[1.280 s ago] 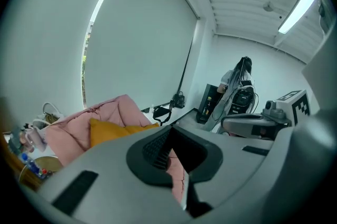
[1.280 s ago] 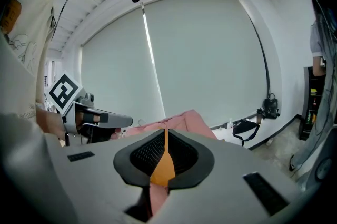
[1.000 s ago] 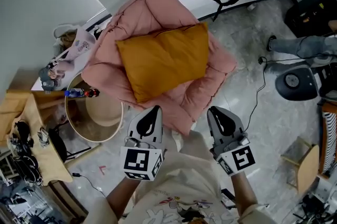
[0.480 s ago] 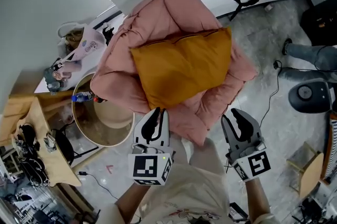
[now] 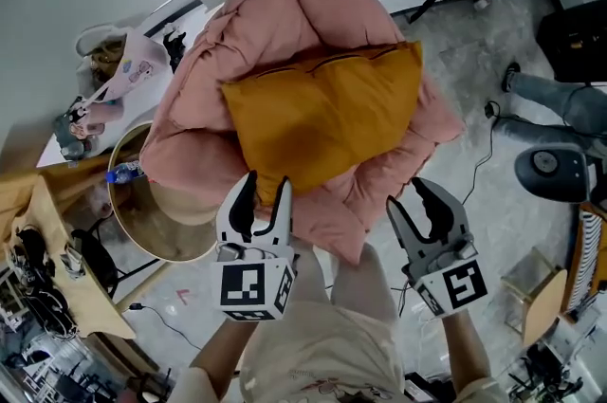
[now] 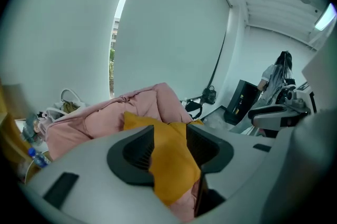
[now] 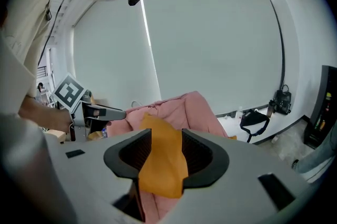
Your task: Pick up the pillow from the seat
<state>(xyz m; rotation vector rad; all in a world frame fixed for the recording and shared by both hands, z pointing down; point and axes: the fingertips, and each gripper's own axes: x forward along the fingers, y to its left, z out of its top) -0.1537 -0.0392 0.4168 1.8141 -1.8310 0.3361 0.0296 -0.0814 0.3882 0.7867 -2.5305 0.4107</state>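
Lying on the pink quilted padded seat [image 5: 313, 3], the mustard-yellow rectangular fabric pillow [image 5: 322, 117] is seen with its near corner just ahead of the left tool [image 5: 266, 187]. That tool's jaws are parted partway, having just been opening, and nothing is gripped. The right tool [image 5: 421, 200] is held near the seat's front edge, likewise partly spread after opening, with nothing clamped. A round beige tub [image 5: 163, 230] is set on the floor beside the seat.

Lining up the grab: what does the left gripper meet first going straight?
Probably the orange pillow, near corner; it shows, unpressed, between the jaws of the left gripper, which have just been opening. Depth unclear.
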